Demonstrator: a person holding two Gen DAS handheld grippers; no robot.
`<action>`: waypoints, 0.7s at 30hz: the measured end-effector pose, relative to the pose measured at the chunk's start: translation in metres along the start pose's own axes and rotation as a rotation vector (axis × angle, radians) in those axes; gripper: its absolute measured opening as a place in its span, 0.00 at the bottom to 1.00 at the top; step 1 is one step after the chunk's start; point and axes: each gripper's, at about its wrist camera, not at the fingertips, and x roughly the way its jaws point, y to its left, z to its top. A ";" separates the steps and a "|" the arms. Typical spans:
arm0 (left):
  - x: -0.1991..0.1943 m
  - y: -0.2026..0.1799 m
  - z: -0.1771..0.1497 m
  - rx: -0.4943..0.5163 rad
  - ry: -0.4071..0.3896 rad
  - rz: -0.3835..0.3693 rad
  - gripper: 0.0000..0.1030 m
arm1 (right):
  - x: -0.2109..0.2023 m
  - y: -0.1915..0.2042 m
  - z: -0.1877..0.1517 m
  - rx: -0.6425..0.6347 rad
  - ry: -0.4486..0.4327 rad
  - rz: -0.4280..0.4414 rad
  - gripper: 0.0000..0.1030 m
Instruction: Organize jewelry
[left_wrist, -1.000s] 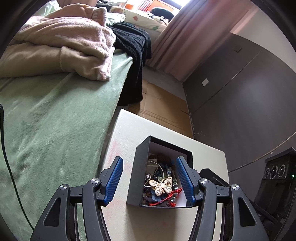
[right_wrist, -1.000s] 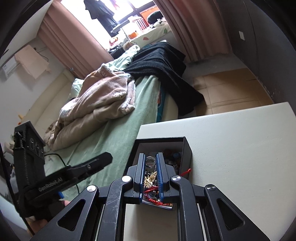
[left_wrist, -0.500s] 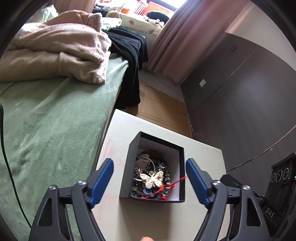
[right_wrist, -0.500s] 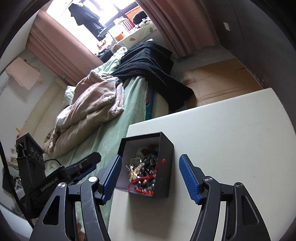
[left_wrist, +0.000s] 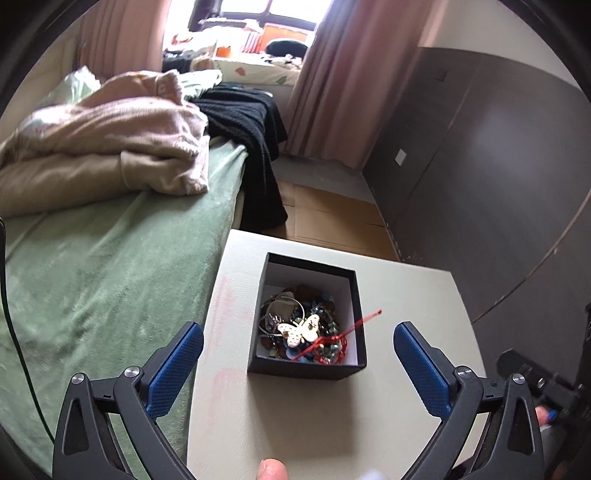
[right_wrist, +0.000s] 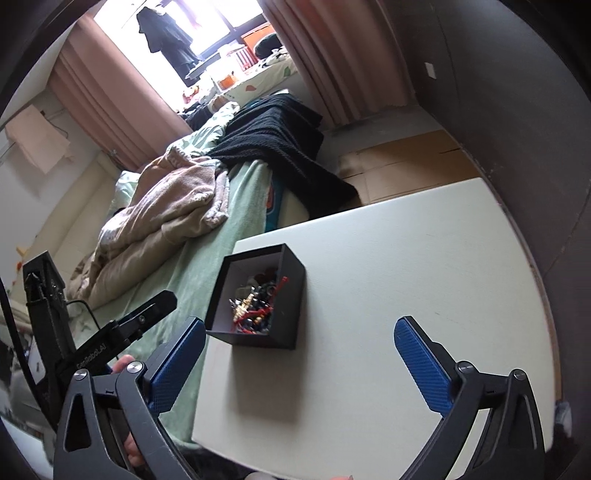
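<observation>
White table (left_wrist: 406, 295) beside bed (left_wrist: 92, 277); black jewelry box (left_wrist: 354, 317) sits free; left hand-held gripper (left_wrist: 298, 349) and right hand-held gripper (right_wrist: 300, 345) just spread apart, empty.

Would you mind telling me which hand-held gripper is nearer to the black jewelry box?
Left, by a little. The left hand-held gripper is open with its fingers flanking the black jewelry box. The right hand-held gripper, also open, sits back, the box up-left of centre.

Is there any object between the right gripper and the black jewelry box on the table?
Nothing visible. The right gripper, open and empty, hangs above bare white table; the black box lies ahead, slightly left, lidless, its jewelry exposed.
</observation>
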 end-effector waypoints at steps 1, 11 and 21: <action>-0.001 -0.003 -0.002 0.015 0.000 0.004 0.99 | -0.003 -0.002 -0.001 0.003 -0.004 -0.004 1.00; -0.018 -0.039 -0.022 0.164 -0.028 0.028 0.99 | -0.037 -0.019 -0.010 -0.002 -0.039 -0.072 1.00; -0.037 -0.055 -0.034 0.217 -0.064 0.026 0.99 | -0.059 -0.034 -0.019 -0.019 -0.045 -0.100 1.00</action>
